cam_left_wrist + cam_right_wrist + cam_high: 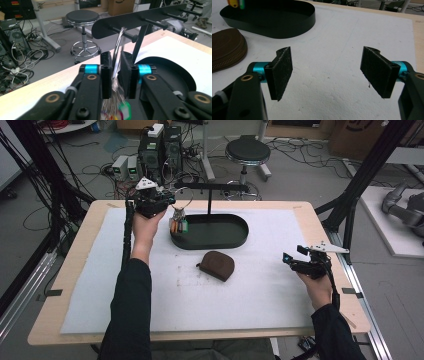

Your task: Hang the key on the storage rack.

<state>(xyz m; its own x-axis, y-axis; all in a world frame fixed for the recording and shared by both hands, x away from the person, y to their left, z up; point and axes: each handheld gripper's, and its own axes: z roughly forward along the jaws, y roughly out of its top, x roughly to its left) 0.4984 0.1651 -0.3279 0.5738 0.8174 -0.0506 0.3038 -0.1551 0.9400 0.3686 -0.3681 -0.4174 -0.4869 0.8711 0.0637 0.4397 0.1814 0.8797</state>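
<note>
A metal key ring hangs over a peg of the black rack bar. Its keys and coloured tags dangle at the left end of the black oval tray. My left gripper is raised at the rack, its jaws a narrow gap apart with the blurred ring between them and small gaps at the pads. A brown zipped pouch lies on the white mat in front of the tray. My right gripper is open and holds nothing above the mat at the right, with the pouch to its left.
The white mat covers most of the wooden table. Beyond the far edge are a stool, computer towers and floor cables. Black frame posts rise at the table's right side.
</note>
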